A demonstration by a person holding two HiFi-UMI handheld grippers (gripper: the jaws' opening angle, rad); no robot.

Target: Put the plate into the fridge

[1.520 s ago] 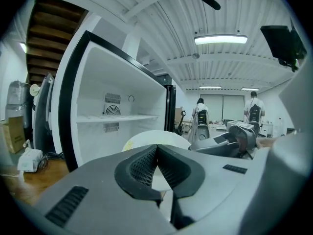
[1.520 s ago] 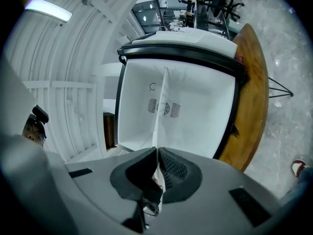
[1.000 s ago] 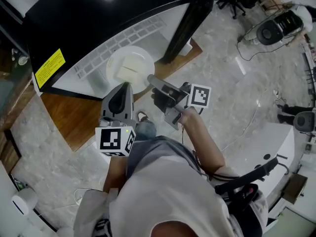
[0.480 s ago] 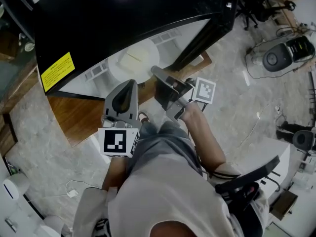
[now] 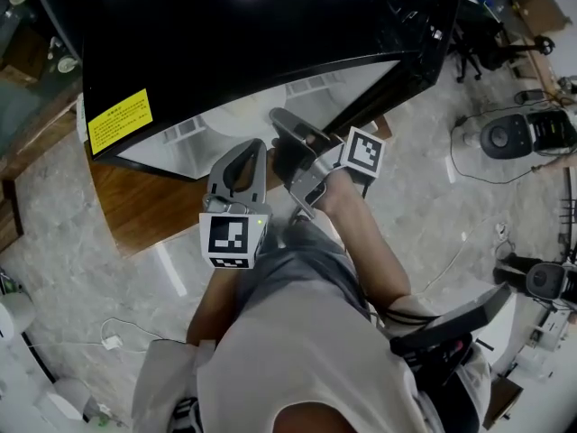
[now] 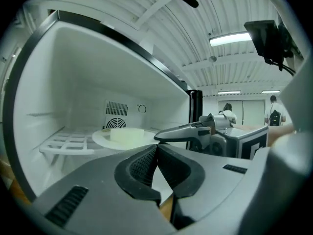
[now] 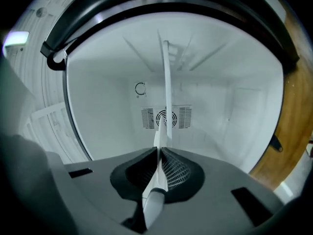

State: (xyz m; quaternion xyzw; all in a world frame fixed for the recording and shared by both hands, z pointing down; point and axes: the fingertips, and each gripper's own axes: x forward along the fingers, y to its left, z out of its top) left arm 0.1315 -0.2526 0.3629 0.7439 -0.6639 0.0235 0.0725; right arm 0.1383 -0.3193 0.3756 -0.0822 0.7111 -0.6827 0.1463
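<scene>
Black and glossy, the fridge [image 5: 234, 34] fills the top of the head view. Its lid-like top blocks our sight of nearly everything inside, and its dark door [image 5: 415, 52] stands swung open on the right. Under it lies a brown wooden board [image 5: 135, 206] on pale, veined stone floor [image 5: 54, 260]. A yellow label [image 5: 120, 119] sits at the fridge's front left corner.

Inside, the walls are smooth white plastic, with a round fan grille [image 7: 166, 117] on the back wall and a white slatted shelf [image 6: 68, 143] on the left.

The plate [image 6: 122, 138] is inside the fridge, over the shelf's right end. We cannot tell whether it touches the shelf. It is round, flat and white, and carries a pale rectangular block [image 6: 126, 133].

The right gripper [image 7: 159, 153] has its ribbed dark jaws clenched on the plate's near rim, so in its own view the plate shows only as a thin white edge. The left gripper [image 6: 156, 148] hangs just beside the right one at the fridge mouth, jaws pressed together with nothing between them. Each carries a cube with square black-and-white markers.
</scene>
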